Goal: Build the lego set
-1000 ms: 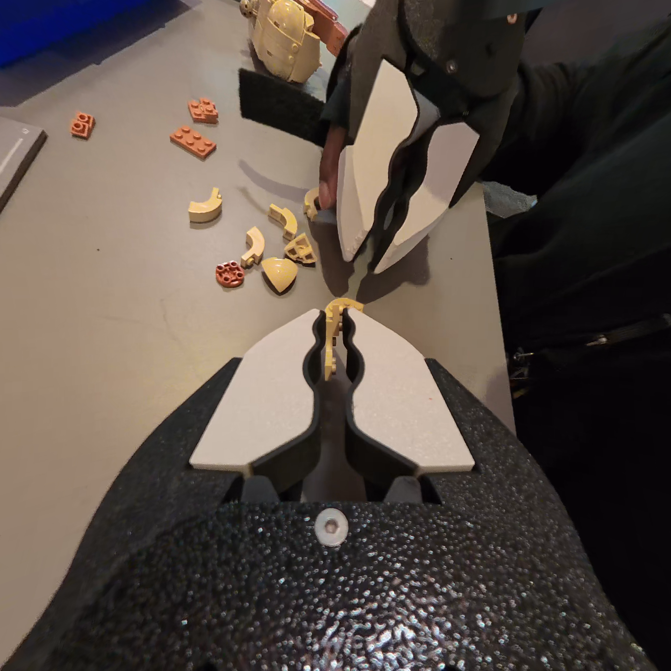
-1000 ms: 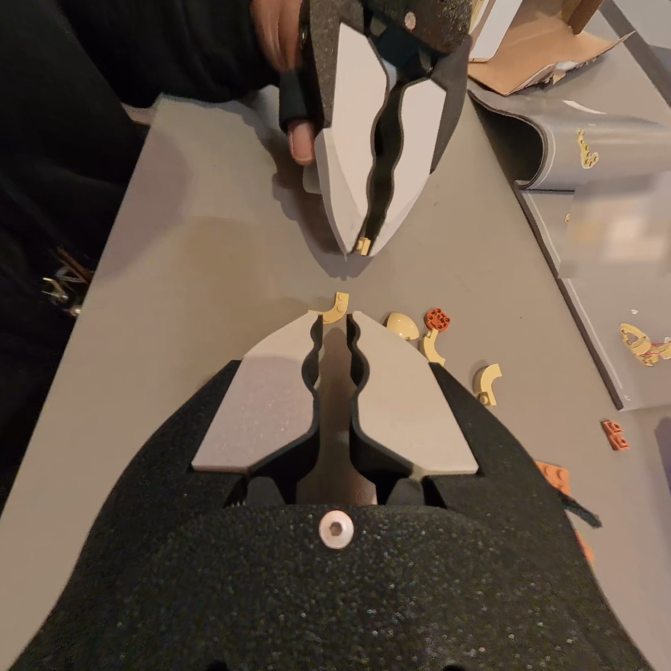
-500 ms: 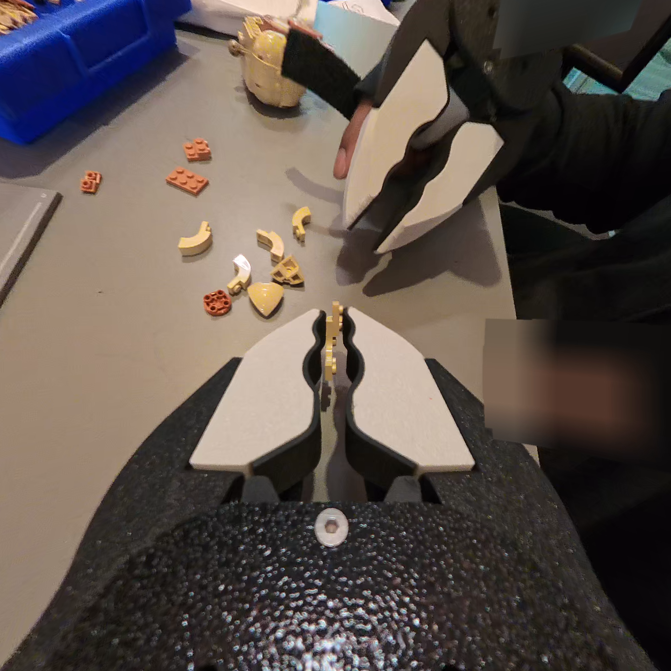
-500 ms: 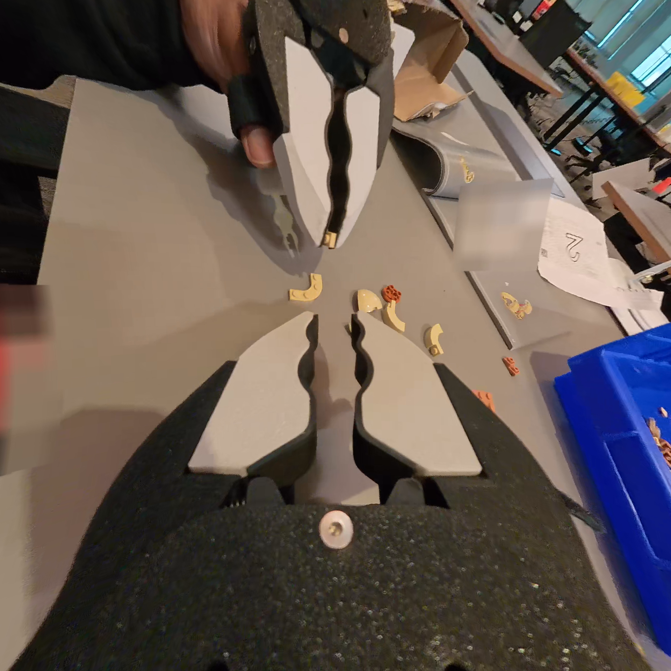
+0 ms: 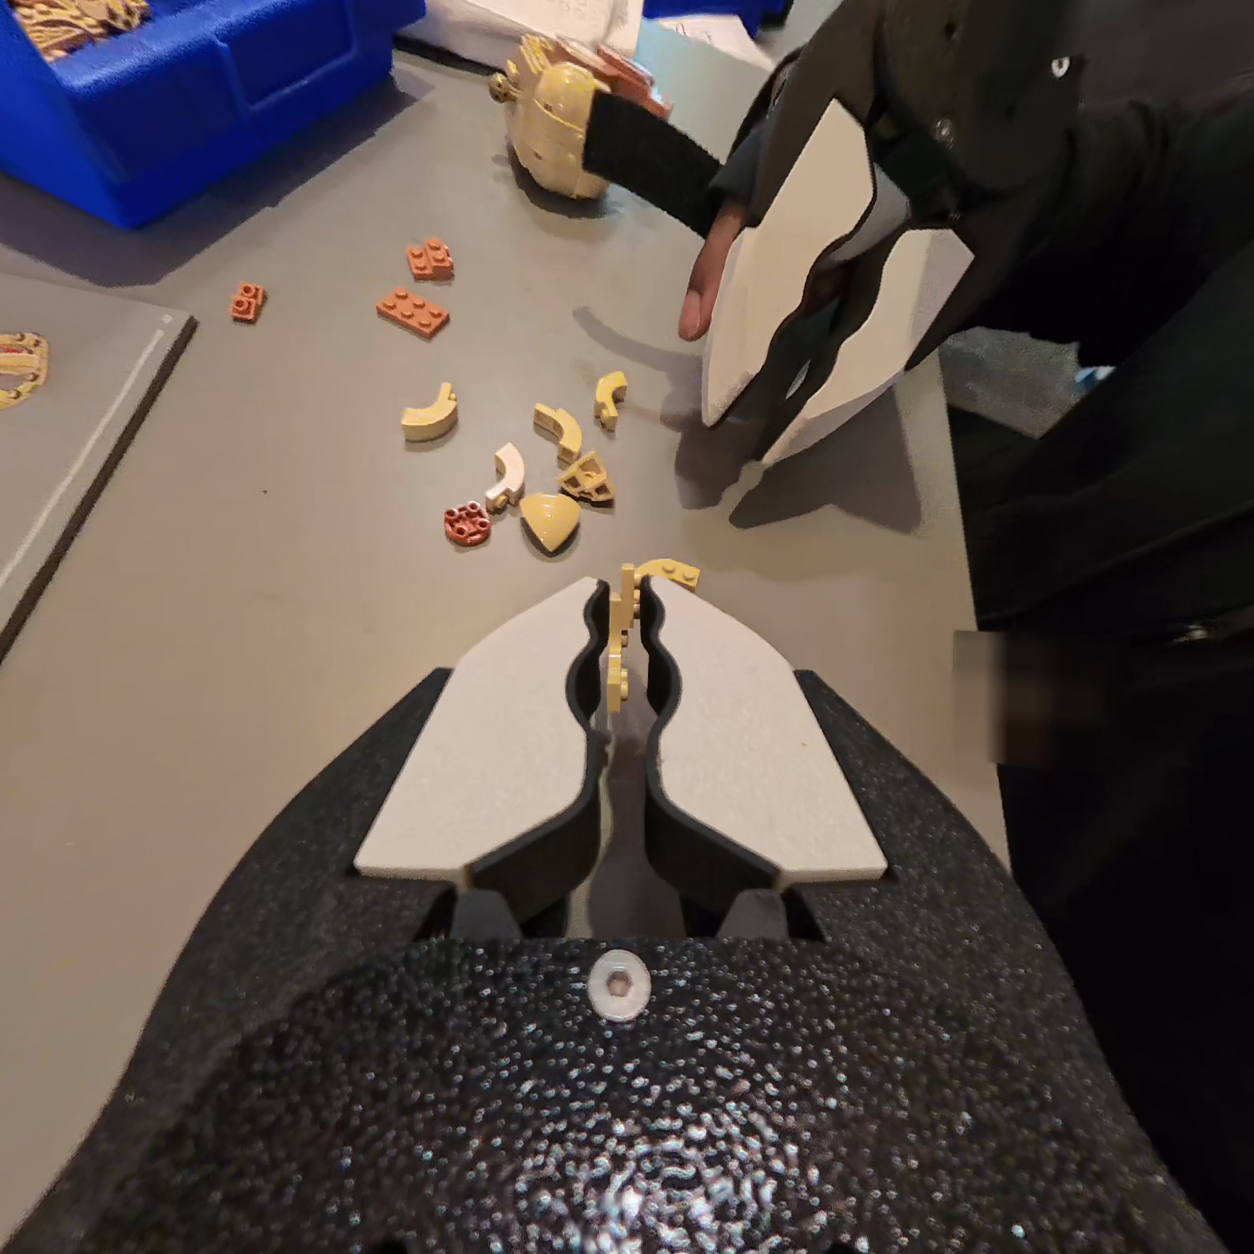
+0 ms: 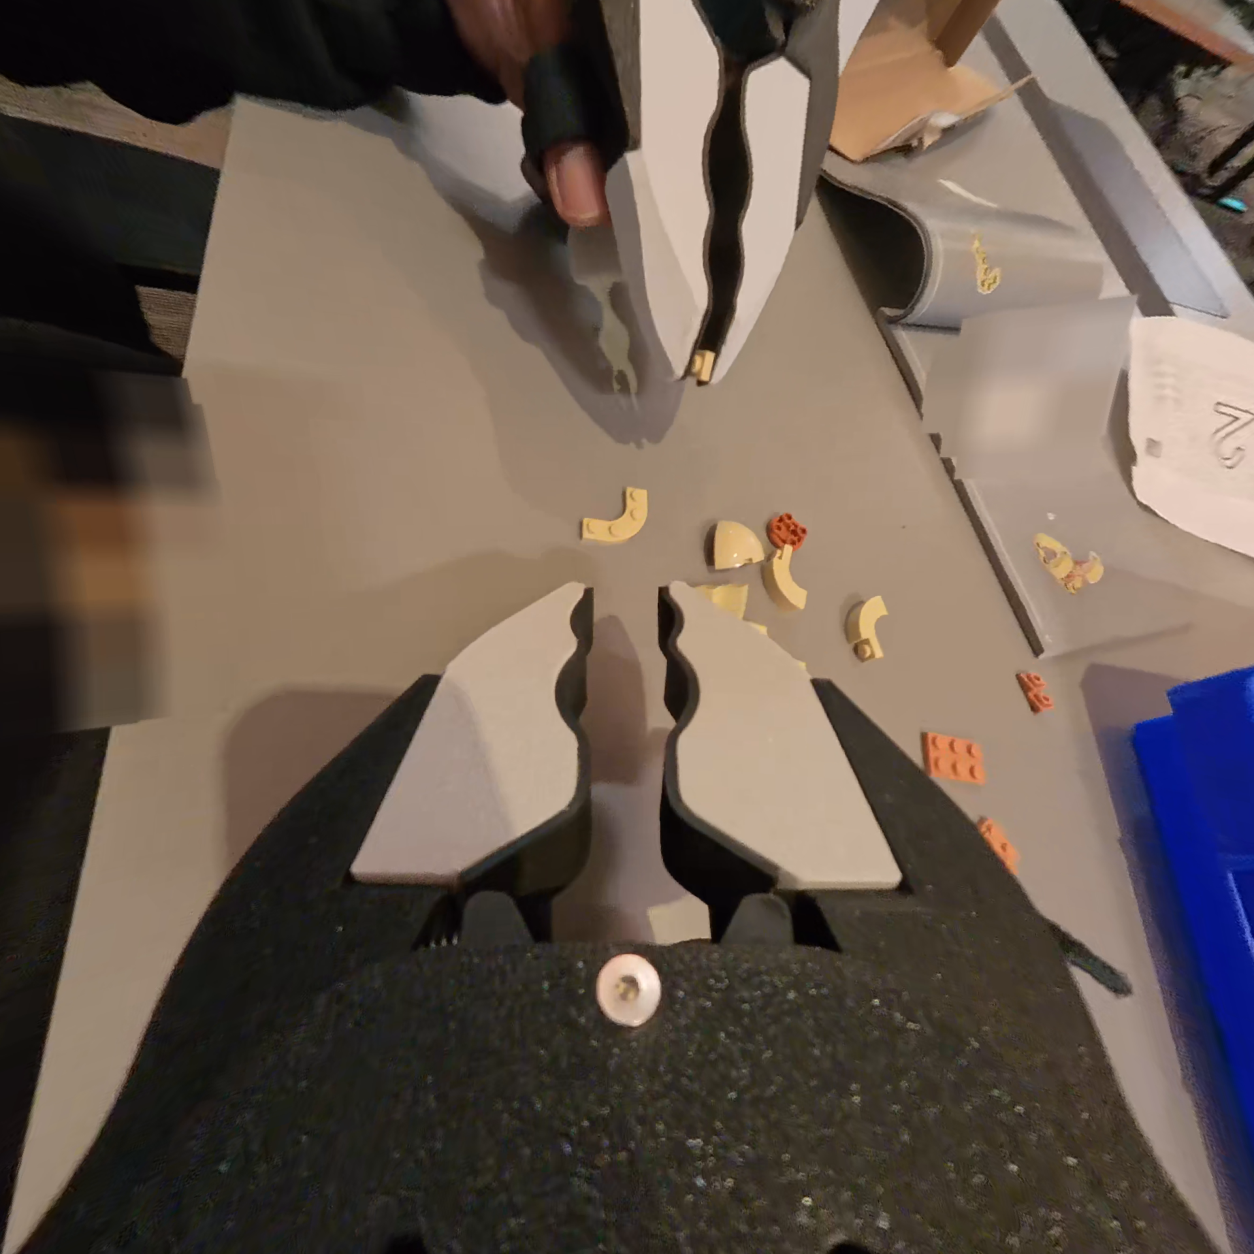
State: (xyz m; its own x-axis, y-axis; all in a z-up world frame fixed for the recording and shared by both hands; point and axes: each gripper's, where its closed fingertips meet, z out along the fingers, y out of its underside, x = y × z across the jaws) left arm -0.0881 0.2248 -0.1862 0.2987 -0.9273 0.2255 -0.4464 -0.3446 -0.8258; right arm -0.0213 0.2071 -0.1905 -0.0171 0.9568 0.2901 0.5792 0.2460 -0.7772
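Observation:
My left gripper (image 5: pixel 623 587) is shut on a thin tan lego piece (image 5: pixel 619 644) held edge-on between its jaws, above the grey table (image 5: pixel 237 644). In the right wrist view it hangs at the top (image 6: pixel 702 370) with the tan piece (image 6: pixel 701 365) at its tips. A tan curved plate (image 6: pixel 614 519) lies flat on the table between the two grippers; it also shows just past my left tips (image 5: pixel 672 573). My right gripper (image 6: pixel 625 594) is open and empty, a little short of that plate. In the left wrist view it hovers at the far right (image 5: pixel 753 441).
Loose pieces lie in a cluster: a tan dome (image 5: pixel 549 529), a red-brown round piece (image 5: pixel 467 524), tan arches (image 5: pixel 427 422), orange-brown plates (image 5: pixel 412 312). A part-built tan model (image 5: pixel 553 102) and a blue bin (image 5: pixel 169 88) stand behind. An instruction booklet (image 6: pixel 1058 577) lies at the right. Left tips to right tips: about 8 cm.
My right gripper has drawn back from the curved plate and opened wider; the plate stays on the table. My left gripper has kept its hold on the tan piece and shifted a little.

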